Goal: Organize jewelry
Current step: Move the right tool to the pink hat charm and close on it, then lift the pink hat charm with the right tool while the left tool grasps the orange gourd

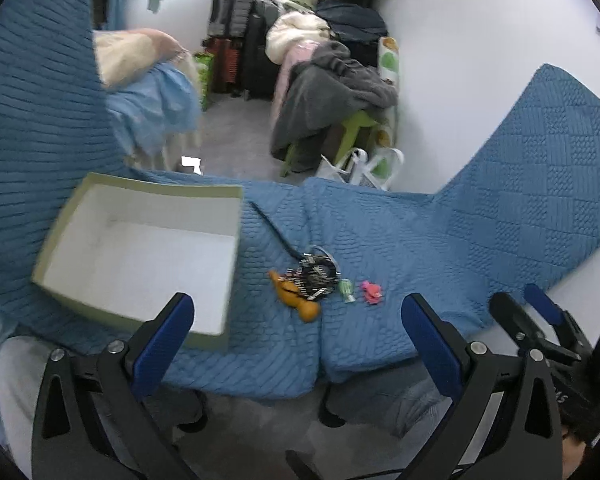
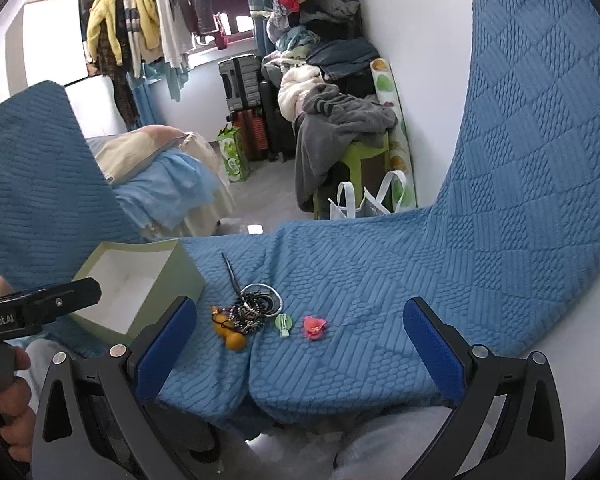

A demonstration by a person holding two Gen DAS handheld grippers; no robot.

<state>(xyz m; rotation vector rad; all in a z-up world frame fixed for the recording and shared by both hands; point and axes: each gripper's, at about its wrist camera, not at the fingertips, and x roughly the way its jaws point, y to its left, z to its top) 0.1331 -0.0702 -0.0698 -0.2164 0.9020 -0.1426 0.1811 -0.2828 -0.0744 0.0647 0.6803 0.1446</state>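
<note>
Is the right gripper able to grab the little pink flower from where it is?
Probably yes. The right gripper has its jaws wide open and empty, and the pink flower lies alone on the blue quilt just ahead of them, apart from the green clip. Nothing blocks the way.

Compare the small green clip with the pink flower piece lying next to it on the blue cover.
Colour: the green clip is pale green, the pink flower piece bright pink with an orange centre.
Shape: the green clip is narrow and elongated; the pink flower piece is rounder and ruffled.
Position: the green clip lies right beside the dark bead tangle; the pink flower piece lies farther from it.
Shared: both are small and rest loose on the blue cover, outside the box.
</note>
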